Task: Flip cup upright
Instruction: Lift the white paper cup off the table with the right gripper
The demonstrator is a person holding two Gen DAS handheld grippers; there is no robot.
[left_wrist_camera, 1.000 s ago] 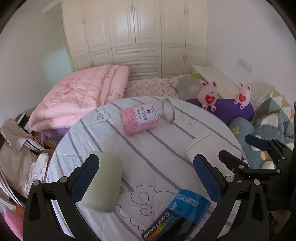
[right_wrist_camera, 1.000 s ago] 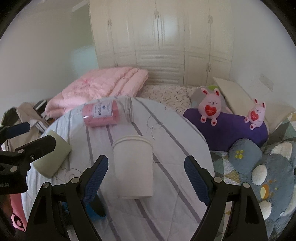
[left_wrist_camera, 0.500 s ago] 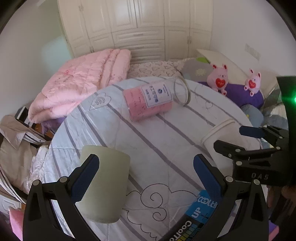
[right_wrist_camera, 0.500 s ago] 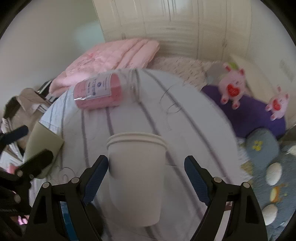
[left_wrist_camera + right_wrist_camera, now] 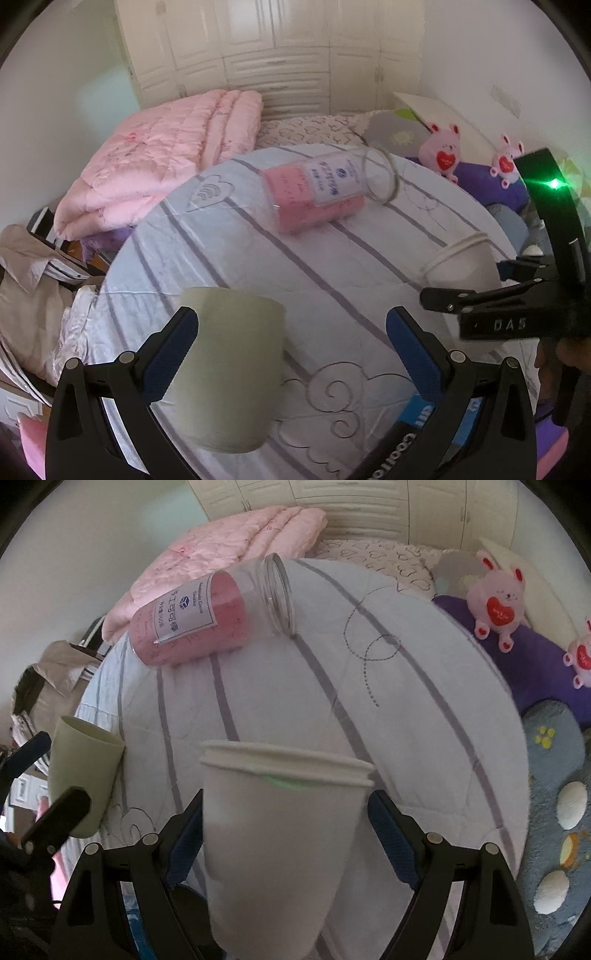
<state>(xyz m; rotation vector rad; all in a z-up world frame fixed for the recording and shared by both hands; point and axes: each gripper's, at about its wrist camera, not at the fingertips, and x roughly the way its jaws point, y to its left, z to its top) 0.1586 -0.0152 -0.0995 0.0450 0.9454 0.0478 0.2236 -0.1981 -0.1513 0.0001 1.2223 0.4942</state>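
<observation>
A white paper cup [image 5: 277,834] lies on its side on the round striped table [image 5: 369,686], its rim facing away from me, between the pads of my right gripper [image 5: 286,834]. The jaws stand wide and just about touch its sides. It also shows in the left wrist view [image 5: 461,262]. A pale green cup [image 5: 229,369] lies on the table, partly between the pads of my left gripper [image 5: 291,347], close to the left pad. The left jaws are wide apart. The green cup also shows at the left in the right wrist view [image 5: 83,771].
A clear jar with pink contents [image 5: 325,192] lies on its side at the far part of the table. A blue box [image 5: 413,443] lies at the near edge. A pink quilt [image 5: 155,162], plush toys [image 5: 443,151] and clothes [image 5: 29,288] surround the table.
Both grippers moved forward and down. The white cup now fills the gap between the right pads, and the green cup sits further in between the left pads.
</observation>
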